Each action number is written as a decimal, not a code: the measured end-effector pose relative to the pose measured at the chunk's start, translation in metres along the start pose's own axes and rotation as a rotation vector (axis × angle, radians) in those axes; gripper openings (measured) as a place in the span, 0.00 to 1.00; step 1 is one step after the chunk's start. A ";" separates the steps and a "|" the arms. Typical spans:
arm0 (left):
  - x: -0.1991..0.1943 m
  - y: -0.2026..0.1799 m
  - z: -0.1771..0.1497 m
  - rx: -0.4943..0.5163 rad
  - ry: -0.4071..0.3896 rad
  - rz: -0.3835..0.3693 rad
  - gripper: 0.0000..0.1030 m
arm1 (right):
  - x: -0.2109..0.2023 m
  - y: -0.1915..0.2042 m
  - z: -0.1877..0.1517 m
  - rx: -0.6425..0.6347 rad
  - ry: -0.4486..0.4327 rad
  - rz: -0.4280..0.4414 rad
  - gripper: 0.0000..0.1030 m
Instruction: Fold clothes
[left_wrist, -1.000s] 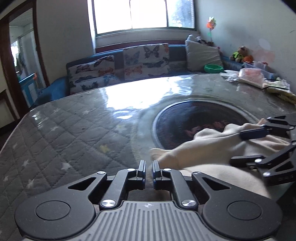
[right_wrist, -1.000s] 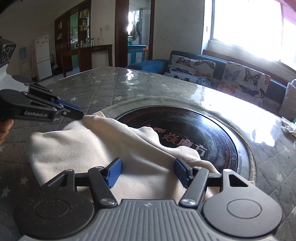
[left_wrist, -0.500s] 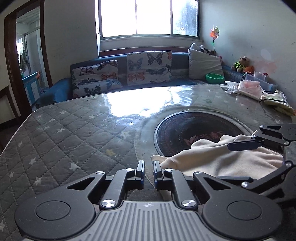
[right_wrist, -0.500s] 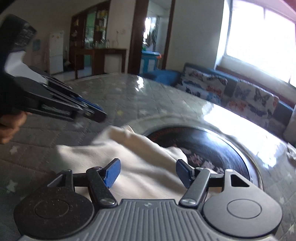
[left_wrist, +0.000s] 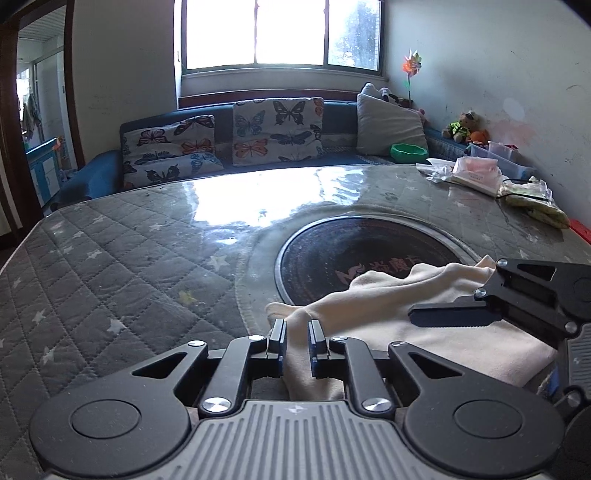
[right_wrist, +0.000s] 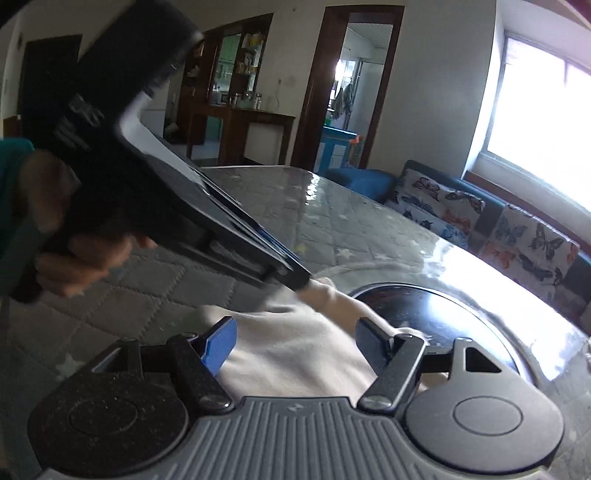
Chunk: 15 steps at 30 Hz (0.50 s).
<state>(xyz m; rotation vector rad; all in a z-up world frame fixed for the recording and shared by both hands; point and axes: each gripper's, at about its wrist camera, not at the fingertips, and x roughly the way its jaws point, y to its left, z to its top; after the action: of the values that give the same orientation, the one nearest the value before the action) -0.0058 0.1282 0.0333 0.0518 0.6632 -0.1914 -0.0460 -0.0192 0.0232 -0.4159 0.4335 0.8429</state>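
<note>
The cream garment (left_wrist: 424, 325) is a soft, thick-looking piece of cloth lying in rumpled folds on the quilted grey star-print table cover (left_wrist: 122, 280), its far edge draped over the rim of the dark round inset (left_wrist: 354, 243) at the table's middle. In the left wrist view it fills the area from 6 to 3 o'clock; in the right wrist view it spreads from the centre toward 6 o'clock. The left gripper (left_wrist: 297, 334) has its fingers nearly together, with a ridge of the garment running up between them; I cannot tell whether the pads actually pinch it. The right gripper (right_wrist: 295, 345) stands above the cloth, its jaws opening, nothing pressed by the blue pads. Compared with a second ago, the right gripper has spread wider and rolled, so the room leans in its view, and the left gripper with the person's hand (right_wrist: 74, 258) now looms much larger at 10 o'clock.
</note>
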 end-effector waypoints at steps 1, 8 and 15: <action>0.002 -0.001 0.000 0.000 0.004 -0.002 0.14 | 0.002 0.002 -0.002 0.006 0.011 0.015 0.71; 0.017 0.003 -0.012 -0.003 0.041 0.025 0.18 | -0.028 -0.014 -0.013 0.106 0.003 0.061 0.71; 0.002 -0.005 -0.006 -0.012 -0.007 0.016 0.19 | -0.081 -0.069 -0.048 0.334 0.050 -0.015 0.70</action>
<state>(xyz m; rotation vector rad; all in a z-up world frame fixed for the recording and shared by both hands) -0.0086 0.1239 0.0270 0.0453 0.6571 -0.1719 -0.0493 -0.1351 0.0375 -0.1314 0.6059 0.7297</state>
